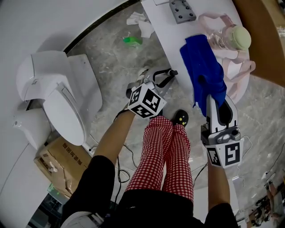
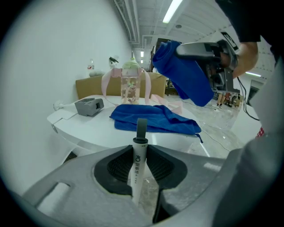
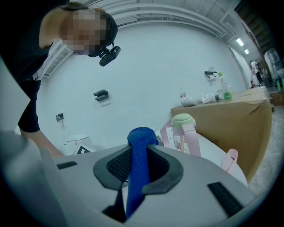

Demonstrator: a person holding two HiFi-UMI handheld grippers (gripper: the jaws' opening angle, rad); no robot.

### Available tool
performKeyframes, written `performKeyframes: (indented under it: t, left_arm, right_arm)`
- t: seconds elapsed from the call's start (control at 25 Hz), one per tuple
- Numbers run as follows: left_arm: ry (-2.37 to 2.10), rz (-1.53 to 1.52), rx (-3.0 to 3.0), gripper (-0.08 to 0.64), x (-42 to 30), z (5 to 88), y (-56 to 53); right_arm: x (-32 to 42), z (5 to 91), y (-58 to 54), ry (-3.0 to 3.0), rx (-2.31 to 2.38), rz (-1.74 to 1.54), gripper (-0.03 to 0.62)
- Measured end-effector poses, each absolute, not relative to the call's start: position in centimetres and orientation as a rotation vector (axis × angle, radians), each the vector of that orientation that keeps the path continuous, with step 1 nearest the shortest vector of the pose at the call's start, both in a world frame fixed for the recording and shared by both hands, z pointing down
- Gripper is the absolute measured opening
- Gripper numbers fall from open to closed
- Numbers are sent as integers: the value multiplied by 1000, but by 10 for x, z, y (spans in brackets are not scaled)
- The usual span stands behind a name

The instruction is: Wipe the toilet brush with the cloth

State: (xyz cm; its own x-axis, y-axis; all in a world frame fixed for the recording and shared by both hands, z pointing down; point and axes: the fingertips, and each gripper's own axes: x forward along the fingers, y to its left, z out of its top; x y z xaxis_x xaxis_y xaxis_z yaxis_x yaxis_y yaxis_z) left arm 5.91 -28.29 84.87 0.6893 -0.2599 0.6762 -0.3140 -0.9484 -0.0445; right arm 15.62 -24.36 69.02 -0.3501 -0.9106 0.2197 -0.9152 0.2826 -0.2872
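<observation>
The toilet brush [image 2: 137, 170], of which only a slim white plastic handle with a dark grey loop at its tip shows, stands between the jaws of the left tool [image 2: 140, 148]. The ribbed black pads are closed against it on both sides. The handle's tip points toward the rounded edge of the white table [image 1: 165, 35]; the bristle end is out of view. The right tool [image 3: 138, 155] is clamped on a fold of the deep blue terry cloth [image 1: 202, 62], which bunches above its jaws and hangs over the table. In the left gripper view more blue cloth lies spread flat on the table, and I cannot tell whether it is the same piece. Also on the table are a clear bottle with a pale green lid and pink straps [image 1: 229, 38] and a grey metal block [image 1: 181, 10]. A white toilet [image 1: 58, 89] stands on the floor to the left, well apart from both tools.
</observation>
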Motion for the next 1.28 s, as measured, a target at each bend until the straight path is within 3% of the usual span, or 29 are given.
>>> performKeyframes:
  t: [1.28]
  left_arm:
    - [-800,999,2734,97,-29,800,-277]
  right_arm:
    - [105,663,-229,-2587,1692,517,64]
